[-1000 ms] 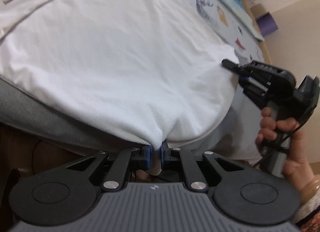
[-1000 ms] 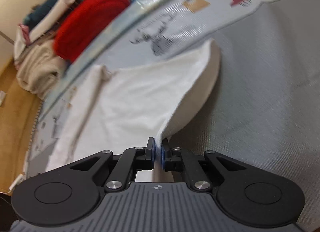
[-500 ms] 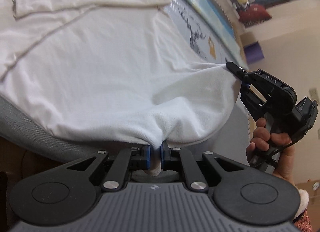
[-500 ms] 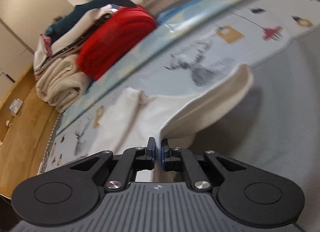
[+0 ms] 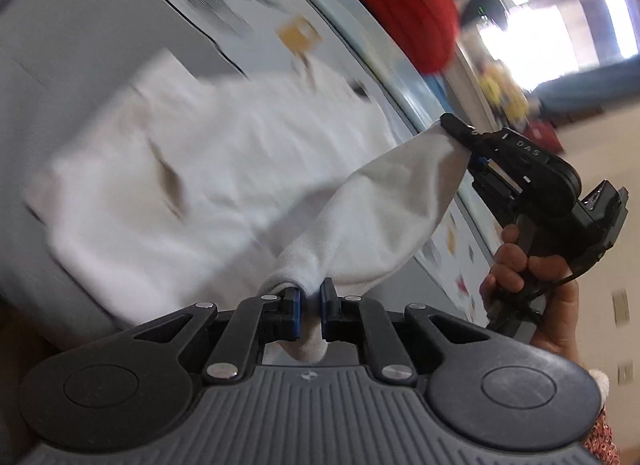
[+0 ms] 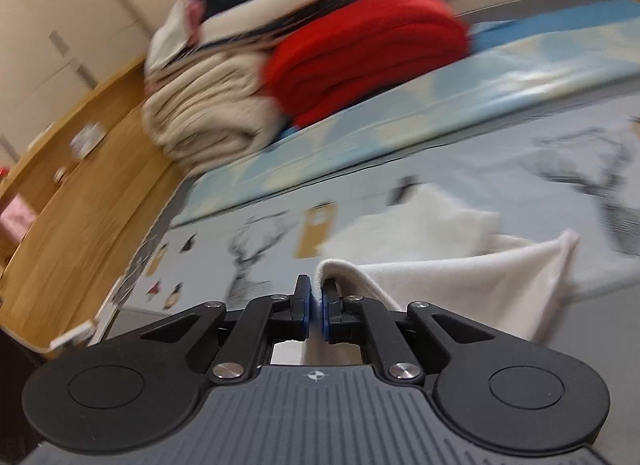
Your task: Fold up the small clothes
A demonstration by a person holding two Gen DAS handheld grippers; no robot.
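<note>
A white garment (image 5: 168,193) lies spread on the grey mat, its near hem lifted and folding over toward the far side. My left gripper (image 5: 310,301) is shut on one corner of that hem. In the left wrist view my right gripper (image 5: 454,127), held by a hand (image 5: 532,285), pinches the other hem corner at the right. Seen from the right wrist, my right gripper (image 6: 316,303) is shut on the white garment (image 6: 460,285), which trails off to the right. The picture is blurred by motion.
A stack of folded clothes, red (image 6: 360,65) and beige (image 6: 208,117), sits on the blue mat edge at the back. The printed play mat (image 6: 260,249) with deer drawings lies under the garment. Wooden floor (image 6: 80,205) runs along the left.
Both grippers have lifted the garment's near hem and carried it forward over the rest of the cloth. The red stack at the back now looks much nearer.
</note>
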